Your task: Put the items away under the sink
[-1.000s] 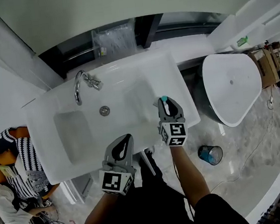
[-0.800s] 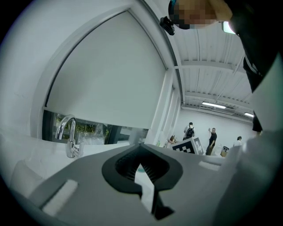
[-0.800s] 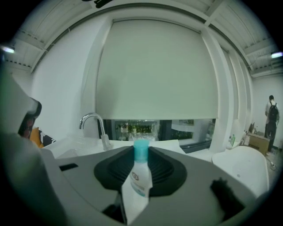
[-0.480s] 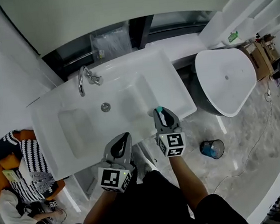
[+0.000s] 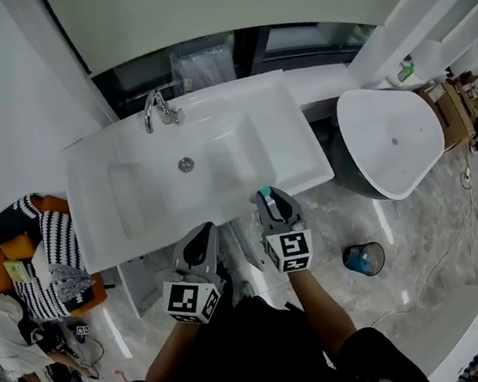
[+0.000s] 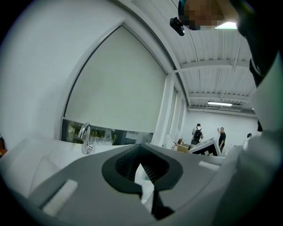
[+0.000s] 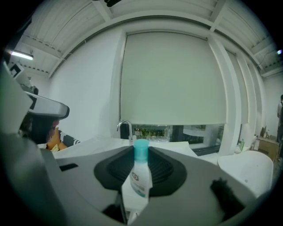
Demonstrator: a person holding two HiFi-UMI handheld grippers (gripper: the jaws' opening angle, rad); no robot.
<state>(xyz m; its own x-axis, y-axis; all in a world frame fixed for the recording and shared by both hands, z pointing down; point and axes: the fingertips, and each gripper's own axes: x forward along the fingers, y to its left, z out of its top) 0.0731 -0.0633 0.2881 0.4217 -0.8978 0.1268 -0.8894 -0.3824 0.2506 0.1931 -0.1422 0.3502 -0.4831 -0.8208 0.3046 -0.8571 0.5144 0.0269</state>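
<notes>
A small white bottle with a teal cap (image 7: 138,181) stands upright between the jaws of my right gripper (image 7: 140,148), which is shut on it. In the head view the right gripper (image 5: 270,197) hovers just off the front edge of the white sink (image 5: 95,212), the bottle's cap (image 5: 264,193) poking out at its tip. My left gripper (image 5: 204,228) hangs a little lower and to the left, also in front of the sink edge. Its jaws meet at the tips, and in the left gripper view the left gripper (image 6: 142,149) shows only a thin white slit and no item.
A chrome faucet (image 5: 153,110) rises at the sink's back. A white bathtub (image 5: 393,145) stands to the right, with a blue bin (image 5: 364,259) on the marble floor near it. A person in a striped top (image 5: 43,253) sits at the left. Two people (image 6: 197,132) stand far off.
Both grippers have drawn back from over the sink's front rim to just in front of it. The right one still grips the bottle.
</notes>
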